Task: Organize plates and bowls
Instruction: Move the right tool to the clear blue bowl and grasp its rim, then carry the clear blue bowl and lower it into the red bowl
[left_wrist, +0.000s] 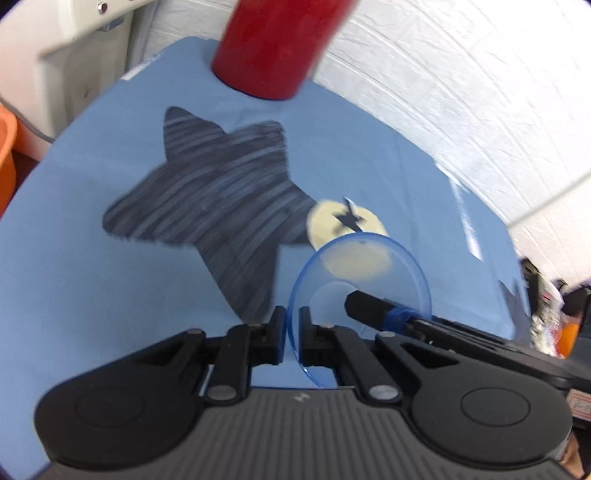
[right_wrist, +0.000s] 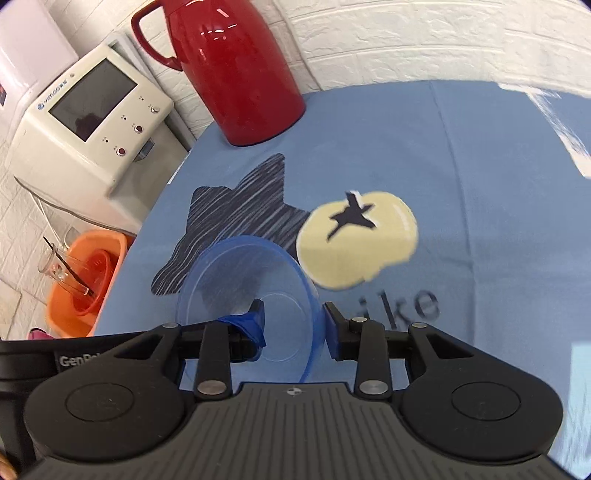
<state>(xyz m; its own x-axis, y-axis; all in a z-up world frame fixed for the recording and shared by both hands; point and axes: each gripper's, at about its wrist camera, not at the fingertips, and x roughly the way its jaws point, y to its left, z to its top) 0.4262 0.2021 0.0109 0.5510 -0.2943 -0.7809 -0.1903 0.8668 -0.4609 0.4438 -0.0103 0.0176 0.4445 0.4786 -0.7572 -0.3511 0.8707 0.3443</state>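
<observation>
The translucent blue bowl (left_wrist: 360, 280) is held in the air above the counter (left_wrist: 92, 277), tipped on its side, with both claws at its rim; the left claw (left_wrist: 293, 328) is pinched narrow on the near edge of the rim, one finger on each face of the thin wall, so it plainly carries the bowl; the right claw (right_wrist: 293, 325) straddles the rim from the other side, one taped finger reaching into the bowl's hollow and the other outside, but its jaws look parted with a gap to the wall, so whether it truly bears on the plastic I cannot tell; this looks like a handover or a re-grip between claws, since a rim pinch lets the bowl swing and a second hold would steady it; the blue cloth with a dark star print (right_wrist: 236, 206) lies bare beneath; a red thermos jug (right_wrist: 236, 70) stands at the counter's far edge, well apart; an orange basin (right_wrist: 88, 280) with a glass in it sits lower, beside the counter.
</observation>
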